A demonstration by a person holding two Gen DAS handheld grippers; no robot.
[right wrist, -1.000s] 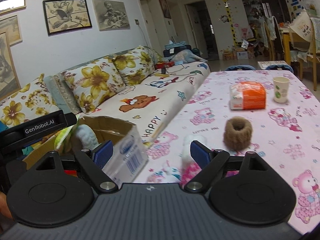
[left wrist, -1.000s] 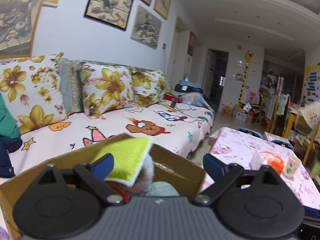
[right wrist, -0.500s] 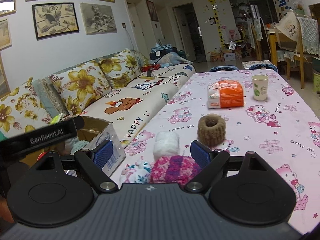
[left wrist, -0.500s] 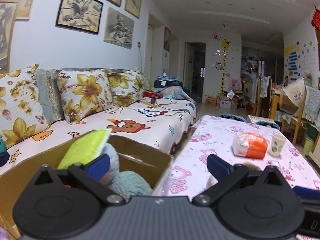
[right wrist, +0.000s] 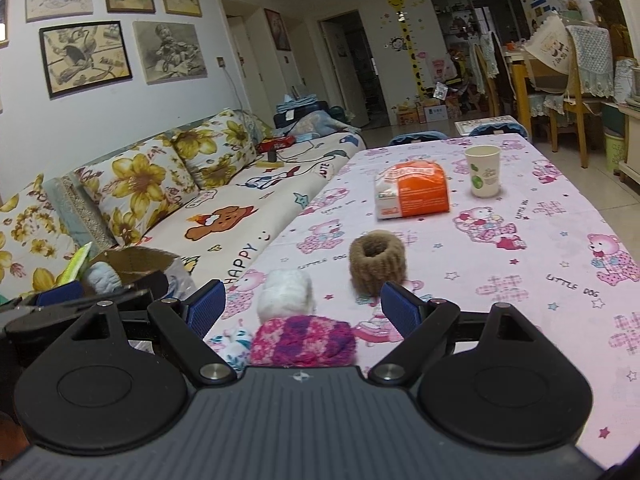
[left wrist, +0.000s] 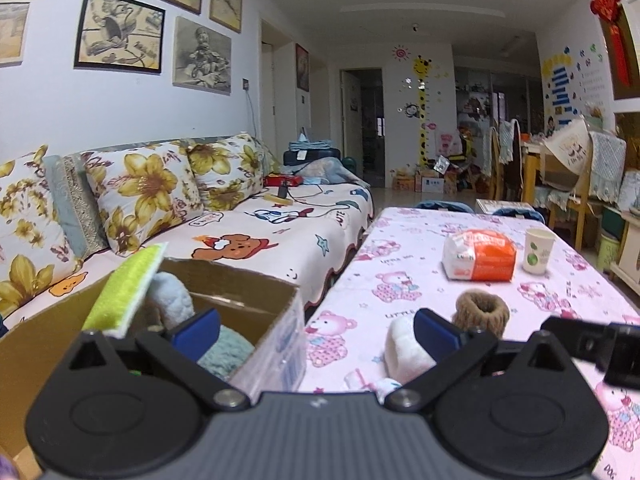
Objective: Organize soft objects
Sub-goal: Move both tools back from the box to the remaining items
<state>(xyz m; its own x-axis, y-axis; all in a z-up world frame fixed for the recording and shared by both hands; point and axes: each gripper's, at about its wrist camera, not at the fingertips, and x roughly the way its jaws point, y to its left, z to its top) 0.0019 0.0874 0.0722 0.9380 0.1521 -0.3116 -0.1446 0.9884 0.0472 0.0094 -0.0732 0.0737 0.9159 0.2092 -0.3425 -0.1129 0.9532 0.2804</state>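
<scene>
A cardboard box (left wrist: 240,304) stands at the table's left edge and holds a green-and-white sponge (left wrist: 124,288), a pale blue plush (left wrist: 168,300) and a teal fluffy item (left wrist: 226,354). My left gripper (left wrist: 316,328) is open and empty, over the box's right wall. On the table lie a brown knitted ring (right wrist: 378,266), a white fluffy item (right wrist: 286,294) and a pink-purple knitted item (right wrist: 304,340). My right gripper (right wrist: 302,306) is open and empty, with the white and pink items between its fingers. The box also shows in the right wrist view (right wrist: 136,262).
An orange-and-white packet (right wrist: 412,196) and a paper cup (right wrist: 484,174) stand farther back on the pink tablecloth (right wrist: 520,264). A sofa with flowered cushions (left wrist: 148,196) runs along the left. Chairs stand beyond the table's far end.
My left gripper has swung right, from over the box toward the table. My right gripper has moved right and forward, so the pink and white items now lie between its fingers.
</scene>
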